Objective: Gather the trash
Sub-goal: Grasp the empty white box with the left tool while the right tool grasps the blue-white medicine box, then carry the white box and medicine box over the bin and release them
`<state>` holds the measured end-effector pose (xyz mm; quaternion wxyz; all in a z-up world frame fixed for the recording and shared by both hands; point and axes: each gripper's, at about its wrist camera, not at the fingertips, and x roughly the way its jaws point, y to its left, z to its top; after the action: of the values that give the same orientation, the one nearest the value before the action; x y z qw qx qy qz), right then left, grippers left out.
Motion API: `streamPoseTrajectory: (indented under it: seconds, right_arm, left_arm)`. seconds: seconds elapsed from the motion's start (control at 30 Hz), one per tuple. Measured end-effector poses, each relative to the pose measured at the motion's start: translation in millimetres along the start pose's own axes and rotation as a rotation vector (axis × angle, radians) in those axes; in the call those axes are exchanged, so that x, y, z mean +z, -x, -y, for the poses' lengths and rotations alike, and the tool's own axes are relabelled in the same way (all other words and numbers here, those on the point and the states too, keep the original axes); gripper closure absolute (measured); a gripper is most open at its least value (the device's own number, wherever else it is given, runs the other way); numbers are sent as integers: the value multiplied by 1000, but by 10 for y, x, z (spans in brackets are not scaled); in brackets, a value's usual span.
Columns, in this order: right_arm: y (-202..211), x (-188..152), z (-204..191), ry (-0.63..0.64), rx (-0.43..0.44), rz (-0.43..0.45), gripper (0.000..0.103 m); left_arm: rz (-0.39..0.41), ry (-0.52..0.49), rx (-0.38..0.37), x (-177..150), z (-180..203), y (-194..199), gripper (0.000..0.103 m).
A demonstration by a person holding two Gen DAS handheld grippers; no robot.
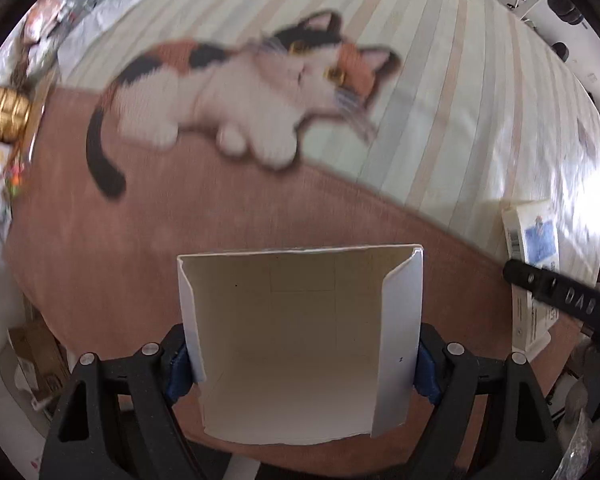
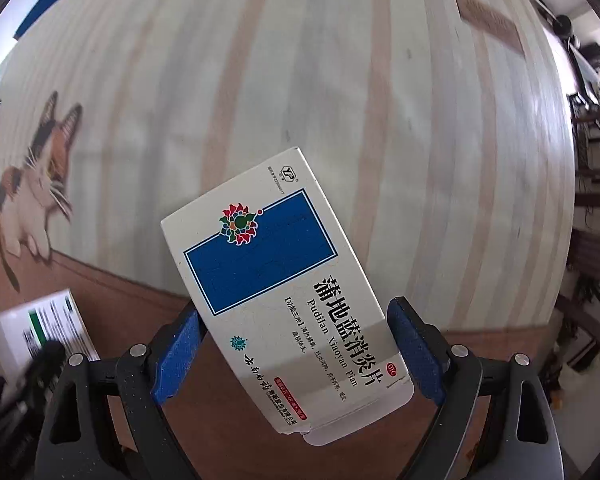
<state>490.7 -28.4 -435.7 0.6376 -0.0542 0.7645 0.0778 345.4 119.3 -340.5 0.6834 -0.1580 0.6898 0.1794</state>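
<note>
— White inside and gaping toward the lens: clamping the open carton (image 1: pixel 284 320) in the left tool (image 1: pixel 300 360), blue pads (image 1: pixel 178 372) pressing on both side walls.

— Hanging over which part of the tabletop (image 1: pixel 440 100)?

— Hanging over the brown band (image 1: pixel 180 220) running along the near edge, below the calico cat print (image 1: pixel 240 92). Touching the cloth or floating above it: not telling from this view.

— And on the other side?

— Pinching a medicine box (image 2: pixel 260 248) in the right tool (image 2: pixel 298 344), jaws closed on its long edges near the flap end. Showing a blue rectangle, a flower emblem and "Pudilan Xiaoyan Pian" on the face. Tilting up and to the left, blue rectangle end farthest from the lens.

— Sitting where against the cloth?

— Reaching out over the pale striped part, with the brown band crossing behind the tool. Raised or resting: not telling here either.

— Seeing anything else?

— Glimpsing that same medicine box at the right edge of the left view, the carton blurred at the lower left of the right view, and something wrapped in gold foil (image 1: pixel 2 112) near the left edge.
</note>
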Motion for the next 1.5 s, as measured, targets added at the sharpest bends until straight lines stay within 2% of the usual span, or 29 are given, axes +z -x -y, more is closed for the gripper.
streamPoseTrajectory:
  seconds: [0.07,0.13,0.17,0.2,0.27,0.4,0.53,0.6,0.67,0.73,0.83,1.0,1.13,1.27,1.43,1.5]
  right_arm:
    - [-86,8,-47,50,-7,-47,11]
    - [-95,28,-127,128,-22,-54,8]
    - [-82,26,-175,173,-30,-47,3]
    - [-71,17,-240,224,-57,-32,2]
    - [-53,-5,-399,331,-142,5,2]
    - [-100,-11,-564,444,-223,34,2]
    - [-126,-22,-585,431,-202,41,3]
    - [-87,2,-488,420,-167,49,8]
    - [-45,-51,-440,404,-124,48,22]
    - [-21,-120,-404,402,-124,56,28]
    - [34,-92,-384,395,-123,67,29]
    - [238,-236,-478,395,-92,101,29]
    - [464,-495,-422,414,-47,131,29]
    - [682,-925,-654,467,0,168,29]
    - [991,-1690,-958,563,63,227,29]
    - [1025,-2149,-1046,610,70,251,29]
  left_arm:
    - [-10,0,9,-93,22,-65,20]
    - [2,7,18,-107,56,-83,20]
    - [12,10,16,-103,67,-83,20]
    - [23,9,20,-95,87,-76,20]
    - [42,2,34,-109,89,-59,20]
    - [58,4,42,-61,240,-29,20]
    - [66,10,39,-31,402,-20,20]
    - [65,13,37,-1,283,-24,20]
    - [69,18,33,-98,56,-33,20]
    - [72,22,26,-250,-125,-5,20]
    - [89,28,17,-329,-189,75,20]
    - [144,47,-4,-437,-292,349,20]
    - [195,93,-26,-643,-507,617,20]
    - [260,158,-34,-967,-737,876,20]
    - [341,248,-31,-1603,-1093,1142,20]
    - [363,288,-26,-1925,-1253,1206,20]
